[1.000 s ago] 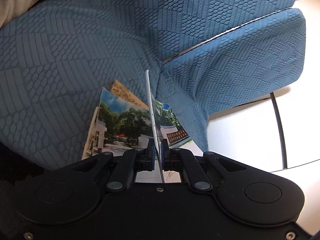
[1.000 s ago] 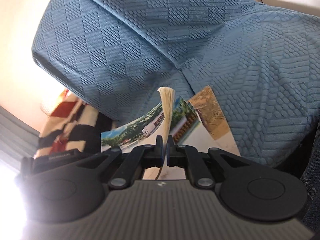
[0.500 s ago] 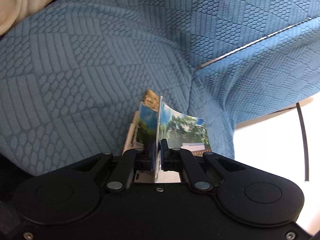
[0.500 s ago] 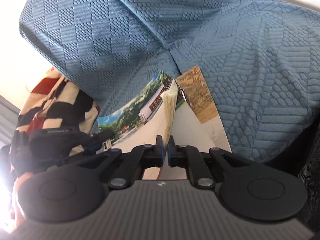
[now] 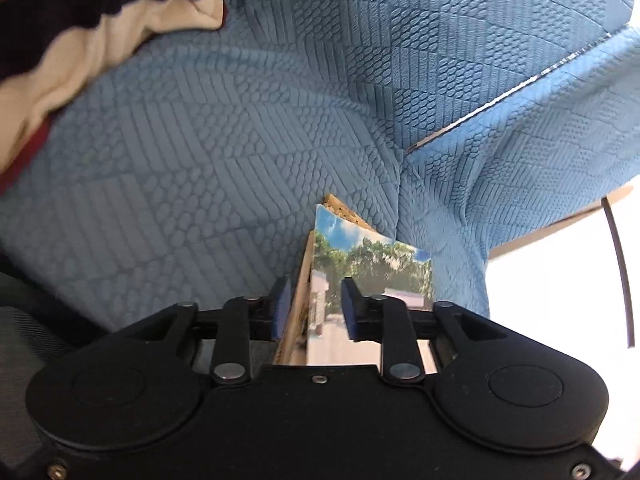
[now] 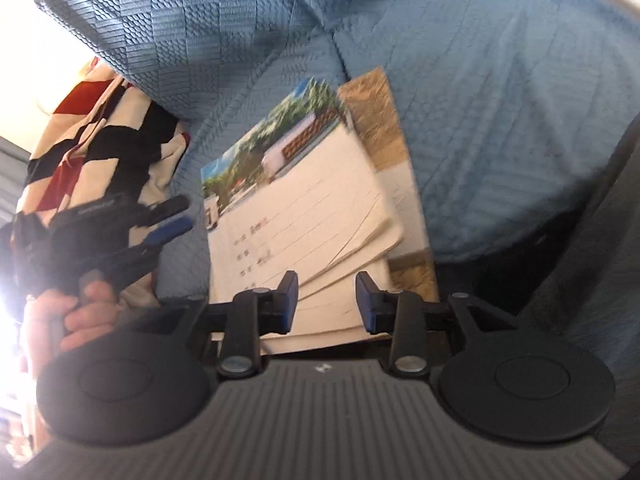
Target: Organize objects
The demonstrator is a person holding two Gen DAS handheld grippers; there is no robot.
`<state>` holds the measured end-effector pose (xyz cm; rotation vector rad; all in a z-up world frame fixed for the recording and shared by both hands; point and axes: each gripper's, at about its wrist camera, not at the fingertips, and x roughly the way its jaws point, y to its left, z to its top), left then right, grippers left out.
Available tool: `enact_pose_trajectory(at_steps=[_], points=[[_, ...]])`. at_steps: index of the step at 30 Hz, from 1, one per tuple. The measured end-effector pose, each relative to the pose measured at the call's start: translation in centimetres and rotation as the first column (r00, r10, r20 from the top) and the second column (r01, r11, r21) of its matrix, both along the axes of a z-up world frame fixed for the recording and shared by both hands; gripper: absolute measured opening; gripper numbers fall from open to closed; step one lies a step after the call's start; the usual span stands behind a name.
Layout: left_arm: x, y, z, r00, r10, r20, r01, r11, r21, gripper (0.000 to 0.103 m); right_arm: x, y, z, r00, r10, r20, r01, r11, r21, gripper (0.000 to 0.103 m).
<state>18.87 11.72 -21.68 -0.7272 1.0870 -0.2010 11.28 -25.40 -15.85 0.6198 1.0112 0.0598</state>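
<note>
Left wrist view: left gripper [image 5: 312, 306] jaws opening, pads off the notebook [image 5: 370, 268], which stands on edge between them, leaning toward 1 o'clock against the blue sofa [image 5: 224, 152]. Brown booklet [image 5: 298, 312] just behind it, toward the left pad. Striped cloth [image 5: 80, 28] at 10 o'clock.

Right wrist view: right gripper [image 6: 326, 300] jaws opening too, nothing pinched; notebook [image 6: 296, 216] lies flat on sofa [image 6: 500, 92] w/ page corners fanned at 3 o'clock, brown booklet [image 6: 380, 120] under it. Left gripper [image 6: 160, 220] at 9 o'clock, held in a hand [image 6: 76, 312], clear of the notebook.
</note>
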Motion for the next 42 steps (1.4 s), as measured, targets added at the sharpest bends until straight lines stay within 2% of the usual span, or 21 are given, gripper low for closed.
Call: enact_pose_trajectory(at_steps=[1, 3, 6, 11, 13, 15, 21, 25, 27, 36, 39, 42], points=[[-0.2, 0.0, 0.3, 1.000, -0.004, 0.000, 0.004, 1.000, 0.018, 0.031, 0.2, -0.2, 0.3, 1.000, 0.005, 0.016, -0.005, 0.999, -0.038, 0.042], [-0.7, 0.0, 0.7, 1.000, -0.019, 0.001, 0.019, 0.999, 0.046, 0.034, 1.2, -0.5, 0.6, 0.999, 0.015, 0.035, -0.012, 0.995, -0.102, 0.043], [-1.2, -0.5, 0.4, 0.999, -0.049, -0.023, 0.051, 0.995, 0.089, 0.034, 3.0, -0.7, 0.7, 0.997, 0.042, 0.067, -0.033, 0.992, -0.123, 0.043], [-2.1, -1.5, -0.4, 0.996, -0.076, -0.046, 0.080, 0.992, 0.095, 0.035, 6.3, -0.1, 0.0, 0.993, 0.082, 0.080, -0.061, 0.969, -0.241, 0.041], [-2.3, -2.2, -0.7, 0.995, -0.089, -0.051, 0.094, 0.990, 0.103, 0.035, 7.2, 0.0, -0.8, 0.993, 0.102, 0.052, -0.084, 0.958, -0.274, 0.041], [-2.6, -2.8, -0.7, 0.993, -0.106, -0.050, 0.111, 0.987, 0.112, 0.035, 7.8, 0.1, -1.5, 0.993, 0.115, 0.018, -0.106, 0.959, -0.261, 0.042], [-3.3, -4.8, -0.8, 0.985, -0.169, -0.035, 0.172, 0.978, 0.115, 0.035, 6.8, 0.1, -2.2, 0.991, 0.127, 0.032, -0.119, 0.975, -0.189, 0.041], [-3.6, -5.7, -0.5, 0.983, -0.183, -0.026, 0.185, 0.969, 0.162, 0.035, 6.0, 0.3, -1.9, 0.988, 0.146, 0.045, -0.135, 0.973, -0.187, 0.026], [-3.6, -6.0, -0.4, 0.984, -0.178, -0.023, 0.179, 0.969, 0.171, 0.035, 5.5, 0.4, -1.7, 0.986, 0.158, 0.050, -0.146, 0.971, -0.190, 0.023], [-4.3, -7.0, 0.0, 0.983, -0.186, -0.012, 0.184, 0.962, 0.201, 0.036, 4.4, 0.7, -0.9, 0.984, 0.175, 0.021, -0.165, 0.954, -0.250, 0.023], [-4.2, -6.8, -0.1, 0.982, -0.190, -0.014, 0.189, 0.964, 0.186, 0.036, 4.8, -0.2, -1.2, 0.989, 0.146, 0.009, -0.141, 0.969, -0.201, 0.024], [-4.4, -6.2, 0.0, 0.981, -0.192, -0.024, 0.194, 0.967, 0.164, 0.036, 4.9, -0.5, -1.1, 0.993, 0.117, -0.020, -0.118, 0.974, -0.191, 0.034]])
